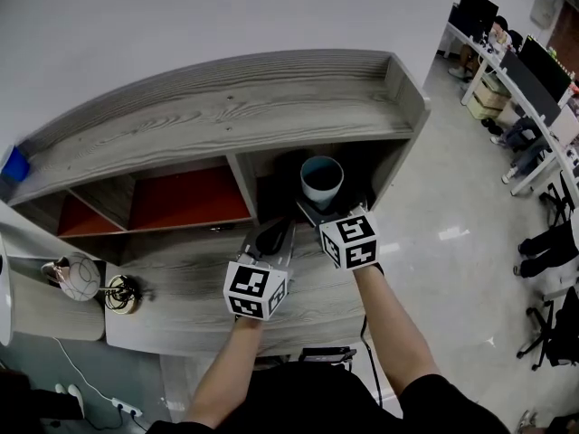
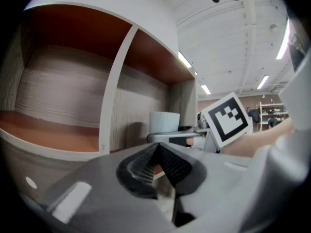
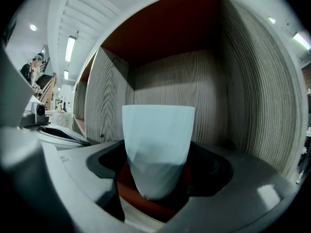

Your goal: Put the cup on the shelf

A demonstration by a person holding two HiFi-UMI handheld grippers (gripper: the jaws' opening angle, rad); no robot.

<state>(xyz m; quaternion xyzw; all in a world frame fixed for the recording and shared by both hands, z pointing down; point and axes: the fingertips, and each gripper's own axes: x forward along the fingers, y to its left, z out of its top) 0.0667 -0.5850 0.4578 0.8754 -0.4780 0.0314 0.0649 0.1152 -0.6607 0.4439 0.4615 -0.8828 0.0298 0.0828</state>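
Note:
A pale blue cup (image 1: 321, 179) stands upright at the mouth of the shelf's right compartment (image 1: 362, 165), with my right gripper (image 1: 318, 210) shut on its lower part. In the right gripper view the cup (image 3: 158, 147) fills the gap between the jaws, just above the red compartment floor (image 3: 146, 198). My left gripper (image 1: 272, 239) hovers over the grey wooden ledge (image 1: 181, 306) just left of the right one, shut on nothing. In the left gripper view, the left gripper (image 2: 156, 165) has its jaws pressed together, and the cup (image 2: 164, 122) shows beyond them.
The grey wood shelf unit (image 1: 226, 107) has two more red-floored compartments (image 1: 185, 199) to the left. A round wire ornament (image 1: 80, 277) and a gold object (image 1: 122, 294) sit at the ledge's left end. Desks and office chairs (image 1: 552, 242) stand at the right.

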